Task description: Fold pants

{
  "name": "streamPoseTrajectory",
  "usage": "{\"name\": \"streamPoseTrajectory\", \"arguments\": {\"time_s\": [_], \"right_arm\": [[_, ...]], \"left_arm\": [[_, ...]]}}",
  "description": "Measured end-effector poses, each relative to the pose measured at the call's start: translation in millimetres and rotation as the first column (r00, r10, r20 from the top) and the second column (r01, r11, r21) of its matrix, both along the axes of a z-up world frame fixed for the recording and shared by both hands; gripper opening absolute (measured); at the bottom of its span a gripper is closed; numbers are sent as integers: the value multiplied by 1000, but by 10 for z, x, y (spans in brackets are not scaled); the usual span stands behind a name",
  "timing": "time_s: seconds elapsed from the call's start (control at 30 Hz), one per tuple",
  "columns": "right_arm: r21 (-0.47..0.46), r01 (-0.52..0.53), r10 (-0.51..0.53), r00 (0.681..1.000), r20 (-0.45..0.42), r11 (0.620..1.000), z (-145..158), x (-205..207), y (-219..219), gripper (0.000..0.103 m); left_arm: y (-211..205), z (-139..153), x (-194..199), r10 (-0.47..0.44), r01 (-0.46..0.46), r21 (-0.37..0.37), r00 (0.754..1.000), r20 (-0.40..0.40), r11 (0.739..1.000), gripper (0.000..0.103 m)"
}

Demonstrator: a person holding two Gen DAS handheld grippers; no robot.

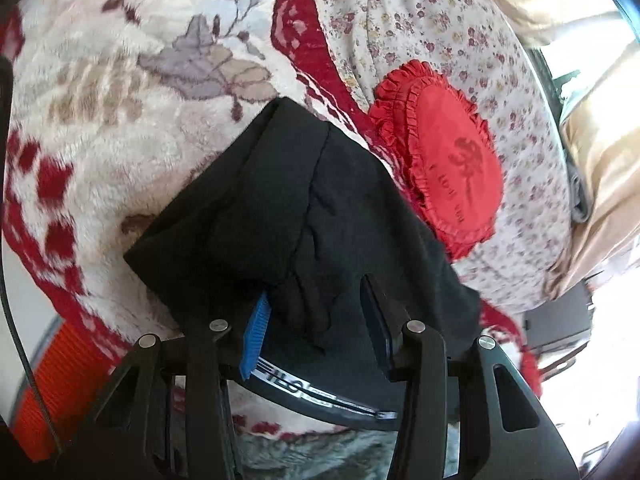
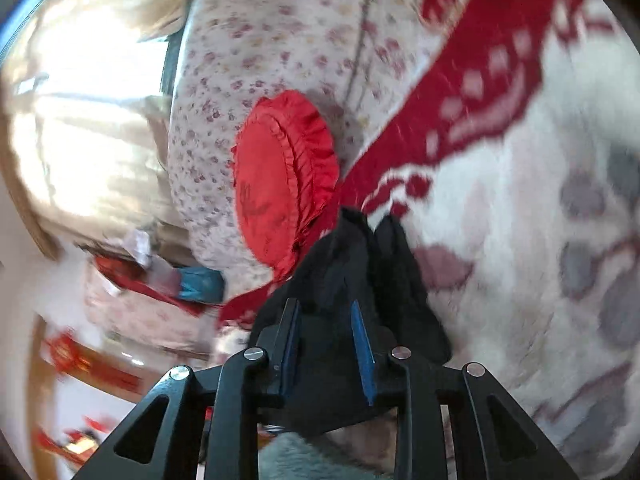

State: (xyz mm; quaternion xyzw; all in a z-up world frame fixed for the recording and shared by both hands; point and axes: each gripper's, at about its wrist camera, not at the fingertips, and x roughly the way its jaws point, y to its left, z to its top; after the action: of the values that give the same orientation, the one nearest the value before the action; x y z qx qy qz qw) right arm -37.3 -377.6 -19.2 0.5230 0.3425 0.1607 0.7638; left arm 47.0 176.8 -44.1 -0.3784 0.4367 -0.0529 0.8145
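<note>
The black pants (image 1: 296, 208) hang bunched over a white and red floral blanket (image 1: 100, 128). My left gripper (image 1: 316, 304) has its jaws around the waistband end, with black cloth between the blue pads (image 1: 256, 332); a band with lettering (image 1: 304, 390) shows below. In the right wrist view my right gripper (image 2: 326, 316) holds a bunch of the same black pants (image 2: 360, 264) between its pads. Both views are tilted, and the right wrist view is blurred.
A red frilled round cushion (image 1: 444, 160) lies on a small-flowered quilt (image 1: 460, 32), and shows in the right wrist view too (image 2: 280, 176). Beige curtains (image 1: 600, 168) and bright window light are at the side. An orange item (image 1: 52, 384) lies at lower left.
</note>
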Motion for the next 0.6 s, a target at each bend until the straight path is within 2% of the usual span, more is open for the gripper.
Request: {"name": "streamPoseTrajectory", "arguments": {"time_s": [0.1, 0.2, 0.33, 0.5, 0.57, 0.6], "right_arm": [[67, -19, 23, 998, -65, 998, -138, 42, 18, 30], [94, -27, 39, 992, -122, 995, -231, 56, 57, 30], [101, -28, 40, 992, -123, 995, -238, 70, 75, 35], [135, 4, 17, 987, -158, 991, -333, 147, 45, 36], [127, -7, 26, 989, -147, 992, -318, 185, 64, 35], [77, -13, 23, 991, -135, 997, -267, 203, 71, 22]], "left_arm": [[-12, -30, 2, 10, -10, 10, 1000, -4, 1000, 46], [-15, -57, 0, 12, -12, 2, 1000, -10, 1000, 48], [1, -82, 12, 17, -17, -7, 1000, -14, 1000, 48], [11, -82, 10, 11, -12, -17, 1000, -17, 1000, 48], [21, -76, 3, 11, -11, -13, 1000, -24, 1000, 42], [23, -79, 2, 11, -10, 3, 999, -33, 1000, 31]]}}
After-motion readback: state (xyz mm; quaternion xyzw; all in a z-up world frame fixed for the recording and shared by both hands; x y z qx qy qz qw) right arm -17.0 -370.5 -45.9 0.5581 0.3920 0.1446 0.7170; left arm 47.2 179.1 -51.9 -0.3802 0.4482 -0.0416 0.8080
